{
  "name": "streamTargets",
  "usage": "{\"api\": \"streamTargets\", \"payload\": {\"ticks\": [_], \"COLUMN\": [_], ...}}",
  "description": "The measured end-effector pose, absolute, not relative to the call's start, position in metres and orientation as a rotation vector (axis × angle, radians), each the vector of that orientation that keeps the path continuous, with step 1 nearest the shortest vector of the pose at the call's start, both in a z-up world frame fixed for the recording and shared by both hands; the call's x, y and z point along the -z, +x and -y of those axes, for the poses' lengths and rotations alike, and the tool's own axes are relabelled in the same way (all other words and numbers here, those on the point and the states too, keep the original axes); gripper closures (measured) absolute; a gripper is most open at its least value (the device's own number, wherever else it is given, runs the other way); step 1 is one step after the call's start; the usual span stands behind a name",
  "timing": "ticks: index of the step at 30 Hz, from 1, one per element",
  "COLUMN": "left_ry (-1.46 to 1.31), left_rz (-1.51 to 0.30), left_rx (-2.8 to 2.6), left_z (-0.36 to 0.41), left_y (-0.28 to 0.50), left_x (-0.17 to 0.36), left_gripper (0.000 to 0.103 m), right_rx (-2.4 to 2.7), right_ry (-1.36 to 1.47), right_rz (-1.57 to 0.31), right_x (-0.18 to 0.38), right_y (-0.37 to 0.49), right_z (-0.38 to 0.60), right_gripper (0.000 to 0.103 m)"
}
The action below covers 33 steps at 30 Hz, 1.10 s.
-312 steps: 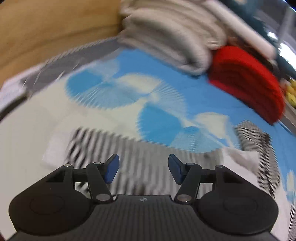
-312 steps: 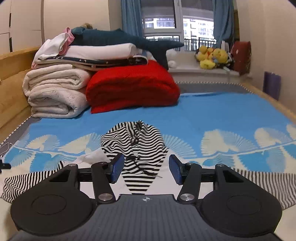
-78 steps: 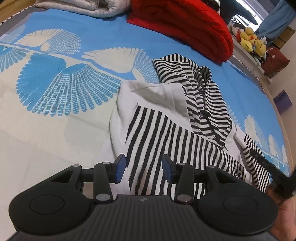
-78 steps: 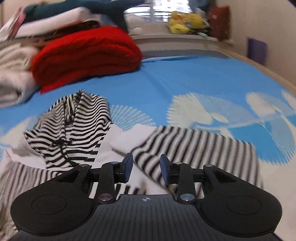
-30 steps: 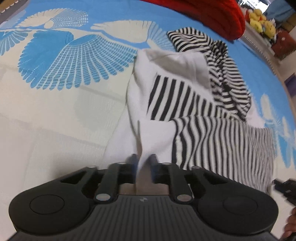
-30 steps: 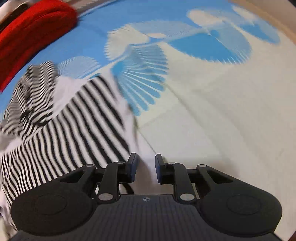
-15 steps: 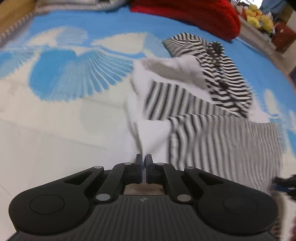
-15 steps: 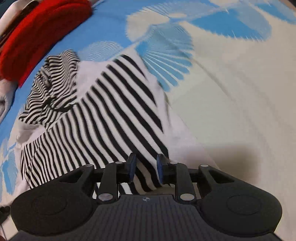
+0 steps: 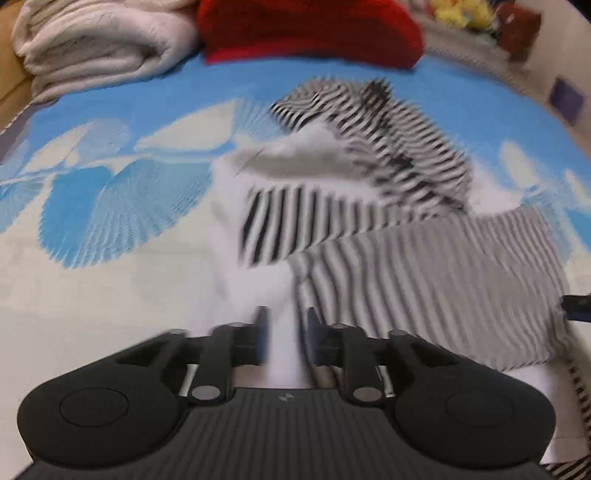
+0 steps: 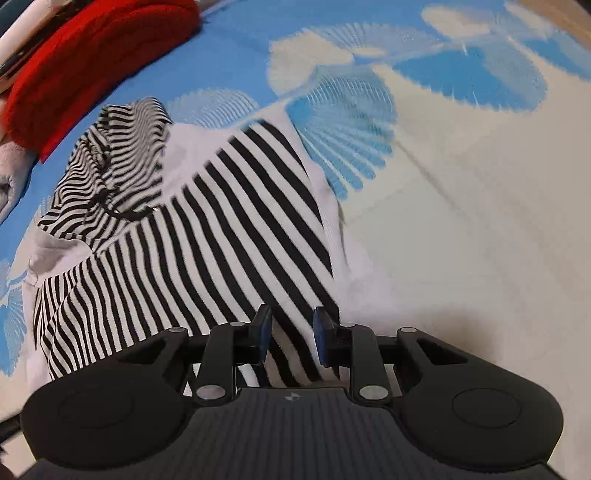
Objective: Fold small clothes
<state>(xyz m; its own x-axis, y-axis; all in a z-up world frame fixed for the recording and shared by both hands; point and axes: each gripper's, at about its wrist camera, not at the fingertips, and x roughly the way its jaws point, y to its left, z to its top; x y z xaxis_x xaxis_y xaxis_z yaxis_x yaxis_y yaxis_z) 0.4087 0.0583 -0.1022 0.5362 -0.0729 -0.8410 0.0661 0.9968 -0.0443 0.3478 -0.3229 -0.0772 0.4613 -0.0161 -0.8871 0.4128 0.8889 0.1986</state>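
The striped hoodie (image 10: 192,236) lay on the bed (image 10: 480,221), its sleeves folded across its body and its hood toward the red blanket (image 9: 306,29). The left gripper (image 9: 284,332) stood slightly open over the hoodie's white edge, gripping nothing. The right gripper (image 10: 291,332) was likewise a little open, with striped cloth lying loose between its jaws. Folded white blankets (image 9: 96,48) sat beside the red one.
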Motion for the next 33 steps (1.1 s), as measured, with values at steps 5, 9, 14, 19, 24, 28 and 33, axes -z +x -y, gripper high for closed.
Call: {"api": "streamTargets", "payload": {"ticks": [5, 9, 14, 19, 24, 28, 33], "left_ry": [-0.122, -0.031, -0.085, -0.12, -0.105, -0.04, 0.014], "left_rz": [-1.145, -1.007, -0.96, -0.889, -0.804, -0.707, -0.636], "left_rx": [0.004, 0.036, 0.02, 0.002, -0.014, -0.048, -0.068], "left_z": [-0.071, -0.055, -0.046, -0.047, -0.046, -0.04, -0.033], "left_y": [0.421, 0.419, 0.422, 0.423, 0.42, 0.415, 0.416], "left_x": [0.134, 0.108, 0.102, 0.09, 0.073, 0.061, 0.05], "left_gripper": [0.068, 0.064, 0.063, 0.056, 0.034, 0.032, 0.031], "right_rx": [0.236, 0.237, 0.203, 0.21, 0.201, 0.19, 0.203], "right_ry": [0.379, 0.394, 0.305, 0.24, 0.193, 0.156, 0.136], "right_rz": [-1.058, -1.083, -1.012, -0.98, -0.944, -0.923, -0.87], "right_x": [0.075, 0.076, 0.058, 0.049, 0.037, 0.03, 0.019], "right_y": [0.356, 0.361, 0.365, 0.368, 0.367, 0.362, 0.354], "right_z": [0.317, 0.317, 0.306, 0.304, 0.304, 0.304, 0.308], "right_gripper": [0.077, 0.077, 0.077, 0.077, 0.077, 0.074, 0.065]}}
